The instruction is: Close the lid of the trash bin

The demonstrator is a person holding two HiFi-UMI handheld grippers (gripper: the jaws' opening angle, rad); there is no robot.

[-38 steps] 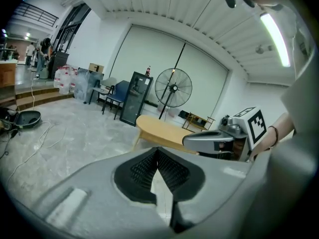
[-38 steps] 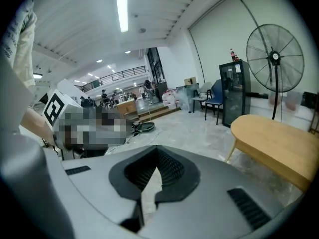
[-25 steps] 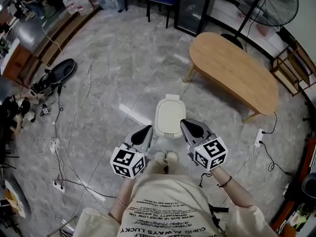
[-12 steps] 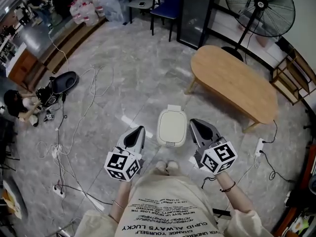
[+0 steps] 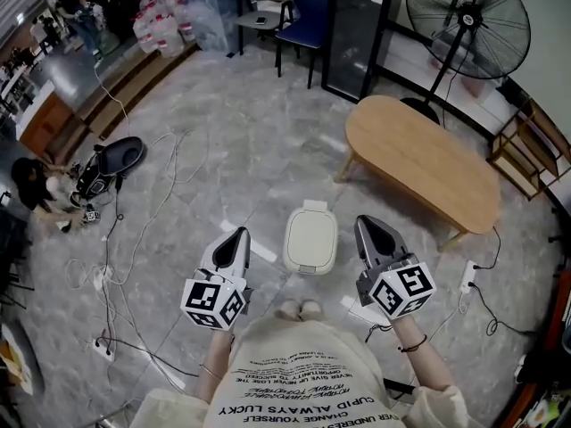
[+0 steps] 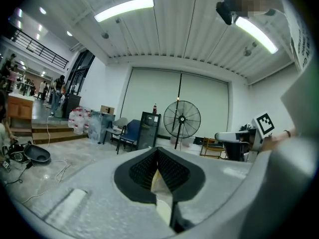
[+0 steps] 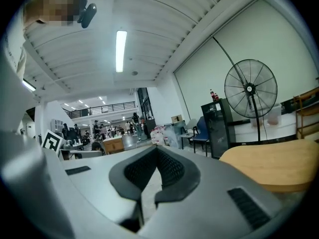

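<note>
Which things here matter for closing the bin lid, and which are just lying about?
Job:
- trash bin, lid already down
- left tongs, shut, empty
- right tongs, shut, empty

Lying about:
- wooden table
- fan
- blue chair
- black cabinet

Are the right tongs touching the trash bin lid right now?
Apart. Head view shows bare floor between the right tongs and the trash bin lid.

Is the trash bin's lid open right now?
No, the trash bin lid lies flat and shut in the head view.
</note>
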